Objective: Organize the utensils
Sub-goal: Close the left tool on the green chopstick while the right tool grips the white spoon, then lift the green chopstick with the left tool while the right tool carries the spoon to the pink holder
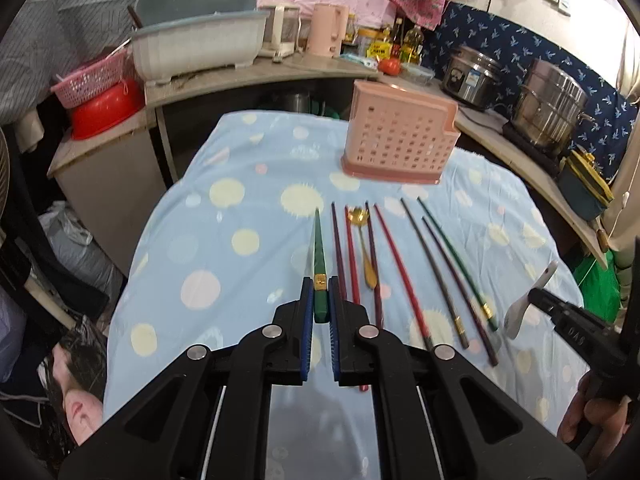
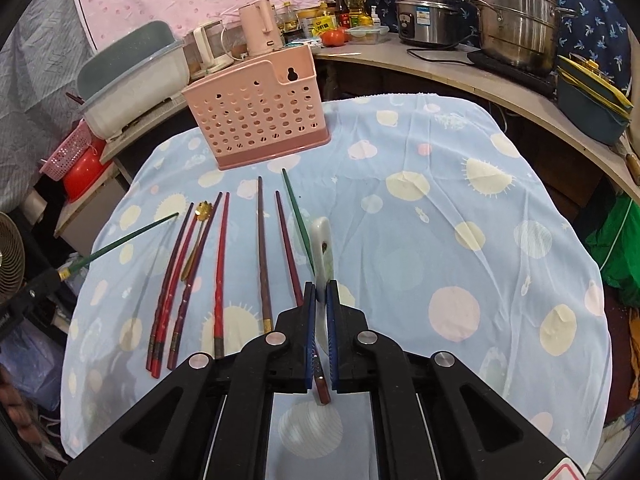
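My left gripper [image 1: 320, 286] is shut on a green chopstick [image 1: 319, 252] and holds it above the cloth; it also shows in the right wrist view [image 2: 128, 238]. My right gripper [image 2: 320, 290] is shut on a white ceramic spoon [image 2: 322, 248], also seen in the left wrist view [image 1: 528, 300]. Several red, dark and green chopsticks [image 1: 400, 272] and a gold spoon [image 1: 366, 248] lie side by side on the blue spotted cloth [image 1: 224, 248]. The pink perforated utensil holder [image 1: 400, 136] stands behind them, empty as far as I can see.
A counter [image 1: 248, 76] curves behind the table with a grey tub [image 1: 196, 44], a pink jug [image 1: 328, 30], bottles, a tomato, a rice cooker [image 1: 472, 76] and a steel pot [image 1: 552, 108]. A red bowl [image 1: 104, 108] and a pink basket sit at left.
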Demonstrator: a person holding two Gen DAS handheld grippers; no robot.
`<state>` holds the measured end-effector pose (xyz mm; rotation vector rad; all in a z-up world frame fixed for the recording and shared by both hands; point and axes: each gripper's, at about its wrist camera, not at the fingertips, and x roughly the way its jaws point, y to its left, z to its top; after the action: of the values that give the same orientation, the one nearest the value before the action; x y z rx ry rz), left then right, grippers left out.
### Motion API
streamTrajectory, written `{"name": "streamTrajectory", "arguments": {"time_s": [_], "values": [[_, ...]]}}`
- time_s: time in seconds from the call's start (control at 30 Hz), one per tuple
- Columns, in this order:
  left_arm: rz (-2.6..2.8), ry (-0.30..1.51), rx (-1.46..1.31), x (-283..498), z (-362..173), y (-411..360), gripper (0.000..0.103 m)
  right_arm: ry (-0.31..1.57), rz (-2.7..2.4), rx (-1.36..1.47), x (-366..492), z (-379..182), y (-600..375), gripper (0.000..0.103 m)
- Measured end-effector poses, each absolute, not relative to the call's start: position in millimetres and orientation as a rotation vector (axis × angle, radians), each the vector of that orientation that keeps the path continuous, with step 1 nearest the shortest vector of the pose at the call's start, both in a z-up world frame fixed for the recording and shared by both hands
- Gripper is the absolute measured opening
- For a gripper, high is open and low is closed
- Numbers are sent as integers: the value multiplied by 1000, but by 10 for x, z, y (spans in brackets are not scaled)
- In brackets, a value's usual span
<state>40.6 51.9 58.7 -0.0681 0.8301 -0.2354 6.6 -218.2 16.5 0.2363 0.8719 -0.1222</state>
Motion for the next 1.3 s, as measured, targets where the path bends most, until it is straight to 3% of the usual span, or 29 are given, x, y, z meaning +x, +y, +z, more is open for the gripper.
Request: {"name": "streamTrajectory", "arguments": {"time_s": [0.7,1.1,1.3], "values": [[-289,559,-3,1149,1856,202,7,748,-26,215,654,822,-2144,5],[-319,386,-39,1888,2710,-95,7,665,40,262,1727,1431,-2377,5],[-322,336,-43,2285,2940,-287,7,653,69,306,2252,1470,-2435,5]]}}
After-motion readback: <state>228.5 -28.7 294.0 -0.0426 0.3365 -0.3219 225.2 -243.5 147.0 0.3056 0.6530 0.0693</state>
